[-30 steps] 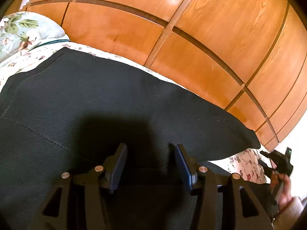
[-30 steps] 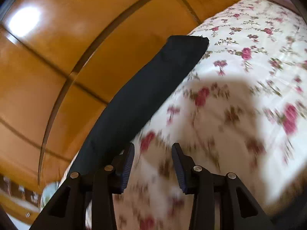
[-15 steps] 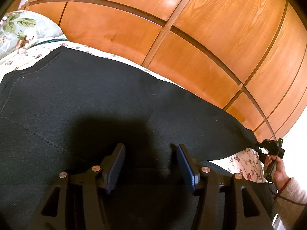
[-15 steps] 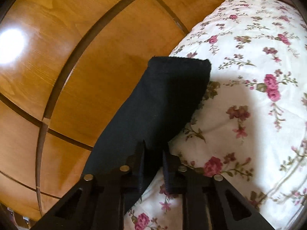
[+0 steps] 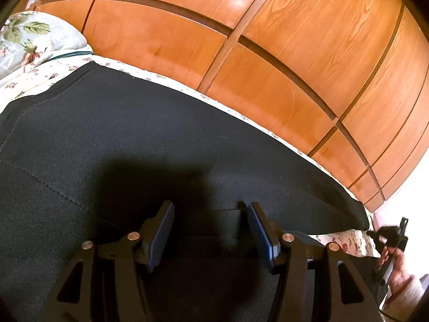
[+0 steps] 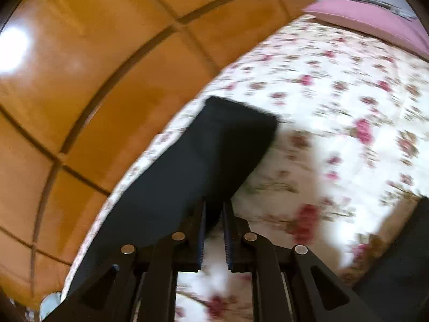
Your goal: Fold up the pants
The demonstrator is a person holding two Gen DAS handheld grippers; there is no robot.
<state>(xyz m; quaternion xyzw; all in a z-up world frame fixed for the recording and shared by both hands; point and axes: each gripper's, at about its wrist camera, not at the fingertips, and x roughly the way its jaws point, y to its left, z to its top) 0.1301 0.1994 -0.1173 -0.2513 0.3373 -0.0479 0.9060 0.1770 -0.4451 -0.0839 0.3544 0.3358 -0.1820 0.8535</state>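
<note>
Black pants lie flat on a floral bedsheet, along a wooden wall. My left gripper is open, hovering just above the upper part of the pants. In the right wrist view one black pant leg runs away from me along the bed's edge. My right gripper is shut on that leg's near edge, a short way back from its hem. The right gripper, in a hand, also shows far right in the left wrist view.
A wooden panelled wall runs along the far side of the bed. A leaf-print pillow lies at the left. A pink pillow lies at the far end of the floral sheet. Another dark cloth lies at lower right.
My right gripper moved left onto the pant leg and closed on its edge, then lifted it; the view swung and blurred. My left gripper stayed open over the pants.
</note>
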